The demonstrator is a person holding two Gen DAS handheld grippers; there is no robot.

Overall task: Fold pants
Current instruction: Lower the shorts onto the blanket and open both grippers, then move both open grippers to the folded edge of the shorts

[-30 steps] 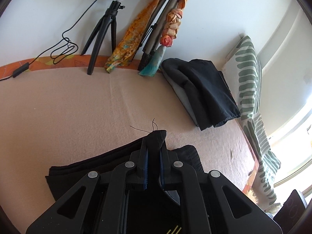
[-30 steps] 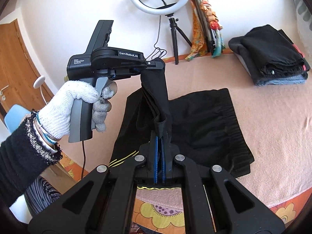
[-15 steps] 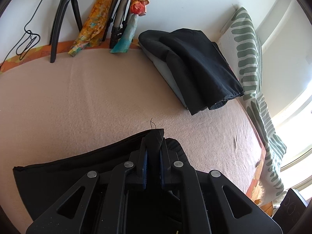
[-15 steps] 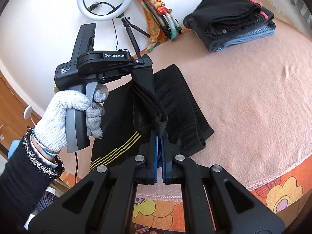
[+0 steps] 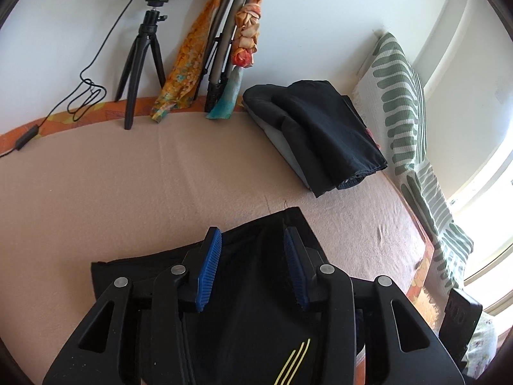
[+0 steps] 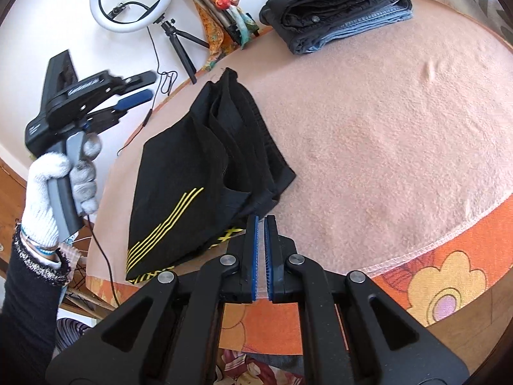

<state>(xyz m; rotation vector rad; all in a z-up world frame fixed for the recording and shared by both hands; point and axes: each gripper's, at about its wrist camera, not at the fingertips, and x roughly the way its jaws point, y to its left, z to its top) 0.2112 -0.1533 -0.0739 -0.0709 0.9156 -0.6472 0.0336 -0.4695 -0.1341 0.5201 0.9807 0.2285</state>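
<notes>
Your black pants (image 6: 205, 176) lie folded into a compact bundle near the front edge of the pink blanket (image 6: 400, 122), yellow stripes showing; the fold looks nearly done, top layers a bit rumpled. Your left gripper (image 5: 252, 240) is spread wide, holding nothing. Your right gripper (image 6: 262, 221) is nearly closed, narrow gap, empty, touching the bundle's corner. Likely left: smoothing, stacking with the folded clothes (image 6: 336, 9).

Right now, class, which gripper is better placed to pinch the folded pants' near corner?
Right. The right gripper has its tips at that corner of the pants; the left gripper is open, raised beside them.
</notes>
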